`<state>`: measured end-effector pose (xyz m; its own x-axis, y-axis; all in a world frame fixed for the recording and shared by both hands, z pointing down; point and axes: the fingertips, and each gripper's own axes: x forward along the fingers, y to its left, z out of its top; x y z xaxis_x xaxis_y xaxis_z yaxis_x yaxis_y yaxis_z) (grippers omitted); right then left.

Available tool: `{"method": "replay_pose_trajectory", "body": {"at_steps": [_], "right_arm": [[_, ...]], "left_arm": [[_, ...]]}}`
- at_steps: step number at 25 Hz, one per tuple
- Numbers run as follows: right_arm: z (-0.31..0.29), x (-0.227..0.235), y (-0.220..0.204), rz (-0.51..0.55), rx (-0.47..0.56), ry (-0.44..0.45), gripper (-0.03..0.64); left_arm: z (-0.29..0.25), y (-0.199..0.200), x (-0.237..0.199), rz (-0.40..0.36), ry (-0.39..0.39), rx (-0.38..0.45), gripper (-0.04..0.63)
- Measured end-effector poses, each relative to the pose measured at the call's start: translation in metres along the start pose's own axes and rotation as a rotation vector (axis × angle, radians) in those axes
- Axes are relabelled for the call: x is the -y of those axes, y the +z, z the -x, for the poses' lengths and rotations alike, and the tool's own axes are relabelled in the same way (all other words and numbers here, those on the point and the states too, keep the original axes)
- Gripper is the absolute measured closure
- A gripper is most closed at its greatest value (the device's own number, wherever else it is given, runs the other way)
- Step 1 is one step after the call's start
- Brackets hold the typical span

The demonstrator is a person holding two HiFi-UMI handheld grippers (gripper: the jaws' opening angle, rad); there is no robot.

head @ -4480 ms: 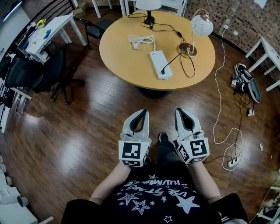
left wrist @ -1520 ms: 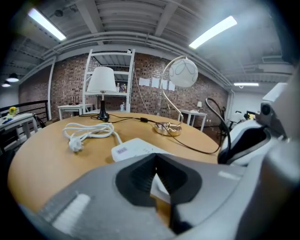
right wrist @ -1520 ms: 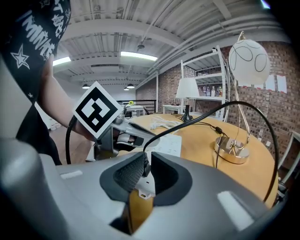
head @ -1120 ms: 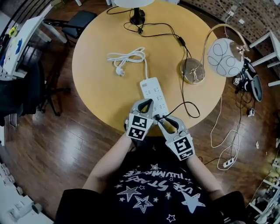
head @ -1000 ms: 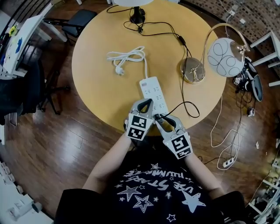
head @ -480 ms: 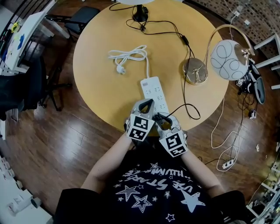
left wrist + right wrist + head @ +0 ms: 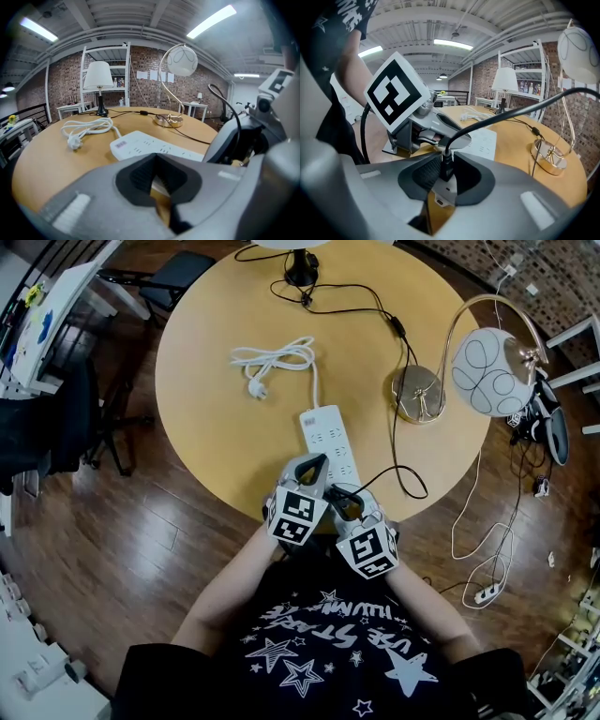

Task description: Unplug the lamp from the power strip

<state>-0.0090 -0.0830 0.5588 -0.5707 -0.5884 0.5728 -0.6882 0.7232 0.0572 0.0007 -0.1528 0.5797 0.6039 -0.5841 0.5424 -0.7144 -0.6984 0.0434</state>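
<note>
Meanwhile, at lower centre, the right tool (image 7: 347,501), jaws just closing, grips the black plug (image 7: 446,169) at the near end of the power strip (image 7: 328,432) on the desk (image 7: 216,399); the left tool (image 7: 307,470), jaws together and empty, sits just left. The lamp (image 7: 487,371) stands upper right.

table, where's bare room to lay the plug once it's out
Widest bare patch: the table's left side, left of the white cord and power strip. Crowded on the right around lamp base and black cords, and at the near edge by the black plug.
</note>
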Motion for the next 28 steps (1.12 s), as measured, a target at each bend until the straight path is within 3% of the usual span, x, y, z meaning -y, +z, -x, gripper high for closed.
{"method": "replay_pose_trajectory", "body": {"at_steps": [13, 28], "right_arm": [[0.0027, 0.0028, -0.0002, -0.087, 0.074, 0.002, 0.543], [0.0056, 0.0045, 0.0008, -0.101, 0.135, 0.004, 0.543]], "left_arm": [[-0.0004, 0.0015, 0.001, 0.002, 0.007, 0.007, 0.591], [-0.0013, 0.0007, 0.0009, 0.011, 0.003, 0.006, 0.591]]}}
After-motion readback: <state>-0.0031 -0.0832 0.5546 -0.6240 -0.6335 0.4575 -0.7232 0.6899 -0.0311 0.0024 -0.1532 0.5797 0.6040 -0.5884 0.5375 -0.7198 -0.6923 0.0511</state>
